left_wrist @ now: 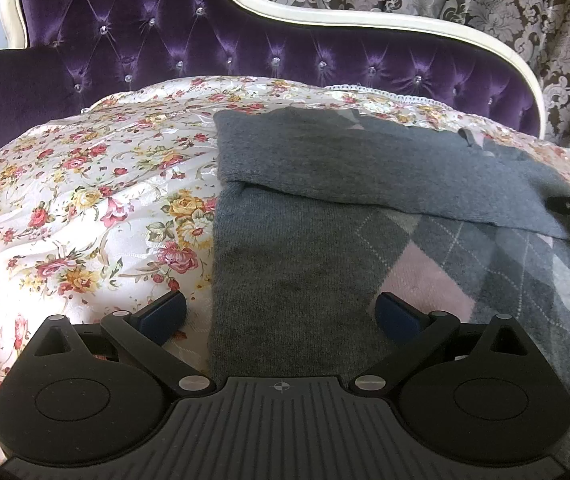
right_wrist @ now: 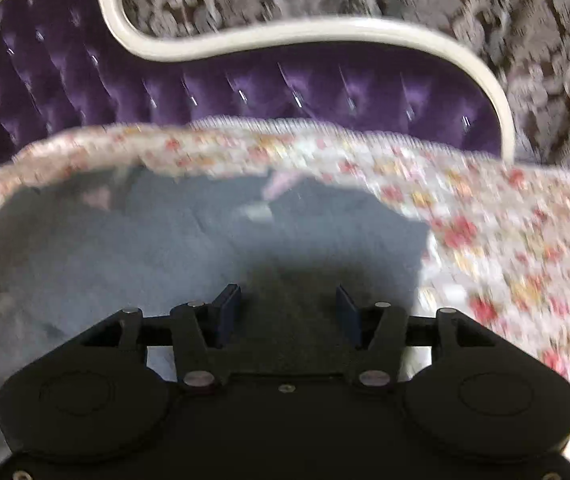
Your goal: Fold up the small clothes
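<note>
My left gripper (left_wrist: 281,312) hangs with its jaws spread wide over the near left part of the grey argyle sweater (left_wrist: 293,280), pinching nothing; one blue pad (left_wrist: 165,314) sits over the floral bedspread (left_wrist: 85,208), the other over the knit. The sweater lies flat on the bedspread, its top portion folded down in a band across the body, pink and pale diamonds showing to the right. Its left edge runs straight away from me between the pads. My right gripper (right_wrist: 288,314) also stands apart, nothing between its pads, above the sweater's grey knit (right_wrist: 125,248); that view is blurred. Open bedspread (right_wrist: 505,260) lies to the right there, and the purple tufted headboard (left_wrist: 245,40) closes the far side.
</note>
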The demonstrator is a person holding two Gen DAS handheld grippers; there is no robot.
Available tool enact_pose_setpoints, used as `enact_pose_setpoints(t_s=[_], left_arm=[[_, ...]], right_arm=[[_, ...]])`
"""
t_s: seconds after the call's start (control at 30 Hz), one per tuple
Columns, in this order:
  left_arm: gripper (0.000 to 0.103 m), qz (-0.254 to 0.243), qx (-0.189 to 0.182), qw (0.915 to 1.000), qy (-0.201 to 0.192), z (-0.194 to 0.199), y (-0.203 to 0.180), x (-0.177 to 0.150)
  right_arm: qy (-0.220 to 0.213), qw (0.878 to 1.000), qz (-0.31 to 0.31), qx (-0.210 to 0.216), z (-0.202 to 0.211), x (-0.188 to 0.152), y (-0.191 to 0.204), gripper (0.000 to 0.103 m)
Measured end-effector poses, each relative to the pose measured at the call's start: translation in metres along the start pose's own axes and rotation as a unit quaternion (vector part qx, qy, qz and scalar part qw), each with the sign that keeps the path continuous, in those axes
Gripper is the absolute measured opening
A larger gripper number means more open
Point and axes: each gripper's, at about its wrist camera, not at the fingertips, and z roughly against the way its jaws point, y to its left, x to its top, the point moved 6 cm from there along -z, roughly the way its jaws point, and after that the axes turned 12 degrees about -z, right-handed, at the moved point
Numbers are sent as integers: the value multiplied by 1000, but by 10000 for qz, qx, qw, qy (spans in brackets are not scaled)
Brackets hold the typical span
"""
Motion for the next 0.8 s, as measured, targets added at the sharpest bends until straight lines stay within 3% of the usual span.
enact_pose_setpoints(t_s=[0.13, 0.27, 0.43, 0.5, 0.57, 0.8], left_arm=[[103, -8, 2, 10000, 8, 0, -1, 0], [103, -15, 6, 10000, 9, -1, 0, 0], [103, -14, 5, 10000, 11, -1, 0, 0], [103, -16, 6, 10000, 13, -1, 0, 0], [103, -14, 4, 10000, 13, -1, 0, 0], [103, -22, 7, 10000, 19, -1, 0, 0]], right_arm=[[-212, 9982, -492, 266, 16, 8, -11, 61], [-471, 9968, -570, 301, 33, 12, -17, 62], [-367, 9971, -661, 59, 26, 10, -30, 56], [-249, 9978, -595, -143, 19, 7, -32, 42], [-64, 9979, -433, -485, 7, 3, -35, 41], [-200, 9968, -378, -679, 13, 3, -35, 41]])
